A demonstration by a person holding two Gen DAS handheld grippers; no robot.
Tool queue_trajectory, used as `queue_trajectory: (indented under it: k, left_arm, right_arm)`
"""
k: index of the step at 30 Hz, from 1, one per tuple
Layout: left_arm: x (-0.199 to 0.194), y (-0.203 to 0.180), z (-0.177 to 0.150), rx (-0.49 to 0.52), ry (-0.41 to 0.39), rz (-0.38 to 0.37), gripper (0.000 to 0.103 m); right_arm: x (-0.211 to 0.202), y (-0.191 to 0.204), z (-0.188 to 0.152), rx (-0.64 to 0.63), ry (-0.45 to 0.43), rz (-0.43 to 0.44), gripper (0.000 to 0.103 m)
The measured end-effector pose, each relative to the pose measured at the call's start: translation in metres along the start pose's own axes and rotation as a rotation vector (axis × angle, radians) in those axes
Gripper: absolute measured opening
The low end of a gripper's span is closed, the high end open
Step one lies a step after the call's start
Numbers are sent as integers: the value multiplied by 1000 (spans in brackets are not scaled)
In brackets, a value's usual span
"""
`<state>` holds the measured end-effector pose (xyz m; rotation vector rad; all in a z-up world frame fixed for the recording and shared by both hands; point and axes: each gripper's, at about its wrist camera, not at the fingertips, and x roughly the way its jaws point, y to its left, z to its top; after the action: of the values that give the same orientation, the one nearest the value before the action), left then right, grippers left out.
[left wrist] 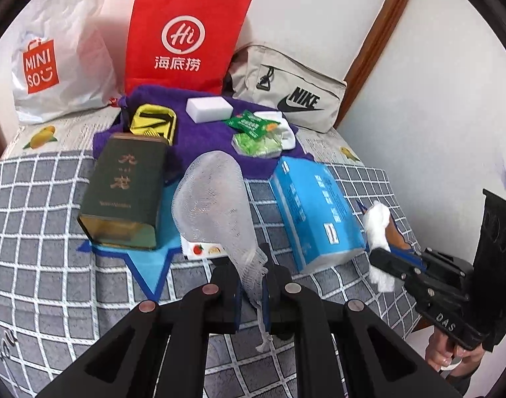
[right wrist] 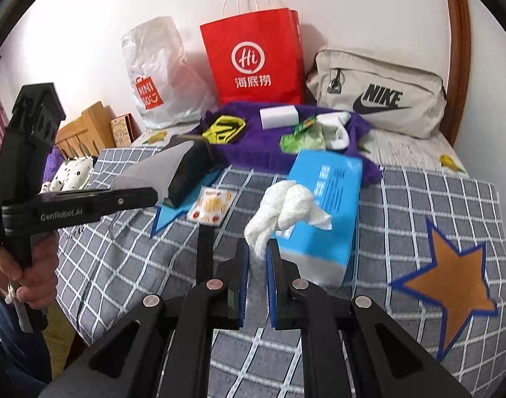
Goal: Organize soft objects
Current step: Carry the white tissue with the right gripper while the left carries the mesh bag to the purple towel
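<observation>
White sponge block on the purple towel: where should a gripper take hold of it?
Grip the sponge across its short width, coming from above: it lies flat on the towel, its long sides look clear, and its top is exposed.

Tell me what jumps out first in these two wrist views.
The red paper bag standing against the back wall, between a white Miniso bag and a beige Nike bag. Up close, the left gripper holds a white mesh pouch lifted over the checked bedcover, and the right gripper pinches a crumpled white tissue beside a blue tissue pack.
</observation>
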<state>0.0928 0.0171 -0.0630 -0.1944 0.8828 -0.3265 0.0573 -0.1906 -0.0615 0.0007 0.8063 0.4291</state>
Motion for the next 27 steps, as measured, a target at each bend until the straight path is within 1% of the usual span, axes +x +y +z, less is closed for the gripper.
queue_trajectory:
  k: [7, 13, 22, 27]
  left_arm:
    - [-4, 7, 28, -16, -25, 38, 9]
    - [4, 16, 49, -13, -30, 69, 9]
    - [25, 32, 87, -4, -33, 111, 9]
    - [43, 43, 110, -6, -19, 124, 9]
  right_arm:
    - [10, -8, 36, -4, -17, 8, 11]
    - [22, -17, 70, 1, -33, 16, 11]
    - [46, -27, 123, -7, -62, 27, 11]
    - [73, -30, 152, -19, -48, 36, 11]
